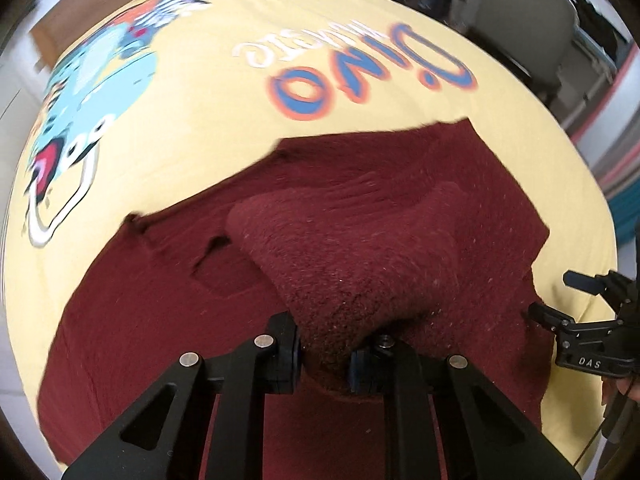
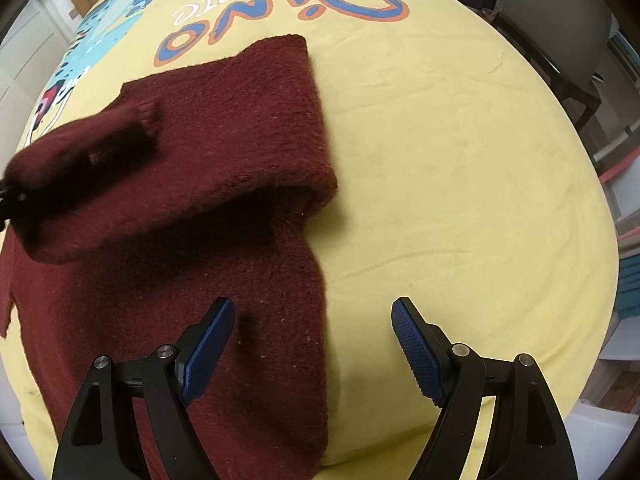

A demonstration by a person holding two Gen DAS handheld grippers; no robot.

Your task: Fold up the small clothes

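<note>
Jaws, left: left gripper [image 1: 324, 354] clenched on a fold of the maroon sweater [image 1: 360, 248], the blue pads pinching fuzzy knit that bulges up just ahead of the fingers.
Jaws, right: right gripper [image 2: 313, 344] released, its ribbed blue pads [image 2: 416, 348] spread wide; the left finger hangs over the sweater's near edge, the right finger over bare yellow cloth.
Sweater, place: maroon sweater [image 2: 224, 152] lies on the yellow sheet [image 2: 460, 160], left of centre in the right wrist view and filling the lower half of the left wrist view.
Sweater, axis: in the right wrist view its long axis runs from the near edge of the picture away toward the printed lettering, with one straight side edge running alongside the bare yellow area.
Sweater, fold: the far part is doubled over the near part, leaving a rolled, open fold across the middle with shadow beneath.
Sleeve: sleeve [image 2: 100, 136] lifted at the left, its ribbed cuff [image 2: 146, 120] pointing right over the body; the raised end meets a black gripper tip at the frame edge.
Other gripper seen: right gripper [image 1: 560, 300] shows at the right edge of the left wrist view, at the sweater's side edge.
Sheet print: "Dino" lettering [image 2: 280, 28] in blue with orange outline beyond the sweater; cartoon dinosaur [image 1: 76, 120] further left.
Background: grey chair [image 2: 560, 12] beyond the sheet's far right.
</note>
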